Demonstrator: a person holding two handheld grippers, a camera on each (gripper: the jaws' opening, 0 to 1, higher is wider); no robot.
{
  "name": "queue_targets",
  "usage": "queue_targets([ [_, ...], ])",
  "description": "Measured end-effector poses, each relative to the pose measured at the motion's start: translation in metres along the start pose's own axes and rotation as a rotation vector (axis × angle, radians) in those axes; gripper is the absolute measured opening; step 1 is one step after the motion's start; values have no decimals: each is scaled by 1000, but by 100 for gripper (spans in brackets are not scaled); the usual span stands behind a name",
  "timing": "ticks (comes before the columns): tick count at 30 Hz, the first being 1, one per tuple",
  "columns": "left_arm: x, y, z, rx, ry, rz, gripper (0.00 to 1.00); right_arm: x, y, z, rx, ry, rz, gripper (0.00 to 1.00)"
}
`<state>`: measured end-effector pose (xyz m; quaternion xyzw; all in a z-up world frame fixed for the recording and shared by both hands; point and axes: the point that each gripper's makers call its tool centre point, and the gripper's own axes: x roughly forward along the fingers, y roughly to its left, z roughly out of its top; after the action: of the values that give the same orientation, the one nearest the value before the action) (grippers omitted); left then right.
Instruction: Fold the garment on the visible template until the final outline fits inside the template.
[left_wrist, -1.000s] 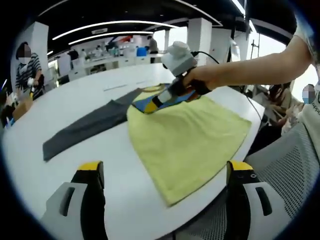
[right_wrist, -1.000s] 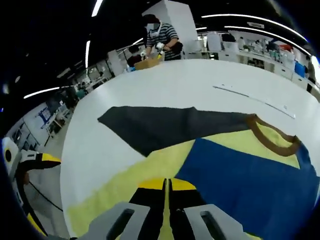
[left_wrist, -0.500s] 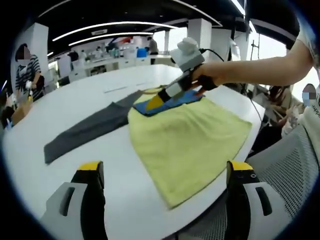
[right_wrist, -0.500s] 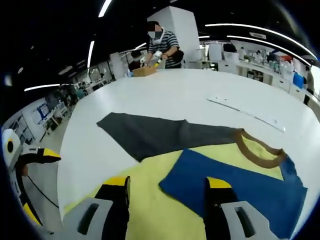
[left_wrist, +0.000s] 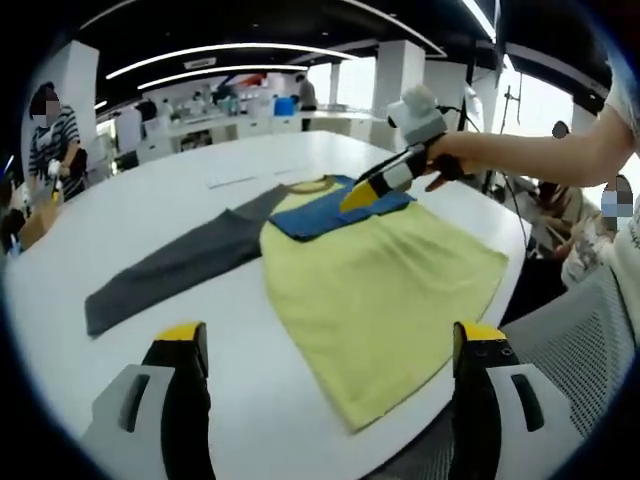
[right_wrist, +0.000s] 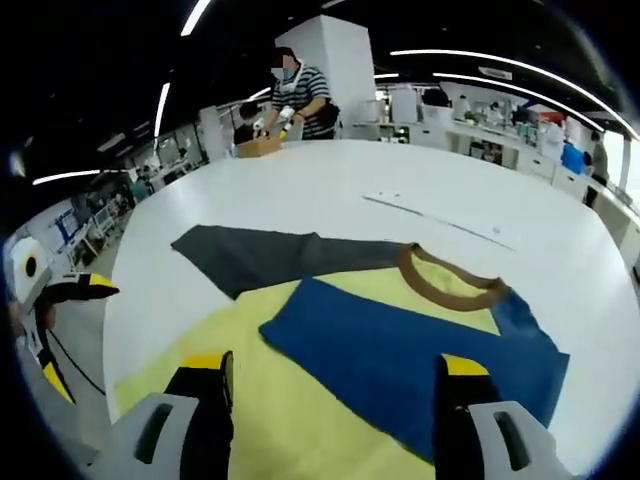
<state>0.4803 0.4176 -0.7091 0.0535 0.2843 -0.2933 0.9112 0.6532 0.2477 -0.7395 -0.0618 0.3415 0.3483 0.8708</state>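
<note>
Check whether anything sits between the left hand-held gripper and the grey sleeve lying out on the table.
Nothing visible does. In the left gripper view, only bare white table lies between the open left hand-held gripper and the grey sleeve; the yellow shirt body lies beside that path.

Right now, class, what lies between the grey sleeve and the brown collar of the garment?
In the right gripper view, yellow shirt fabric fills the stretch between the grey sleeve and the brown collar.

Heads up, your yellow t-shirt with the blue sleeve (right_wrist: 400, 350) runs off the bottom edge in the right gripper view, partly behind your right tongs (right_wrist: 328, 395). The strip on the white counter (right_wrist: 440, 222) is too small to identify.
</note>
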Motion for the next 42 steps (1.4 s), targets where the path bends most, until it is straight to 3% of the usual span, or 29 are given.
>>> queue_targets([
  [12, 14, 20, 15, -25, -28, 24, 99, -40, -42, -20, 23, -20, -51, 80],
  [20, 27, 32, 25, -15, -36, 45, 90, -67, -71, -44, 68, -11, -118, 73],
  [28, 45, 47, 35, -14, -40, 79, 76, -84, -87, -60, 96, -18, -183, 60],
  [42, 89, 66, 34, -30, 1, 122, 49, -97, -118, -81, 176, -28, -285, 24],
])
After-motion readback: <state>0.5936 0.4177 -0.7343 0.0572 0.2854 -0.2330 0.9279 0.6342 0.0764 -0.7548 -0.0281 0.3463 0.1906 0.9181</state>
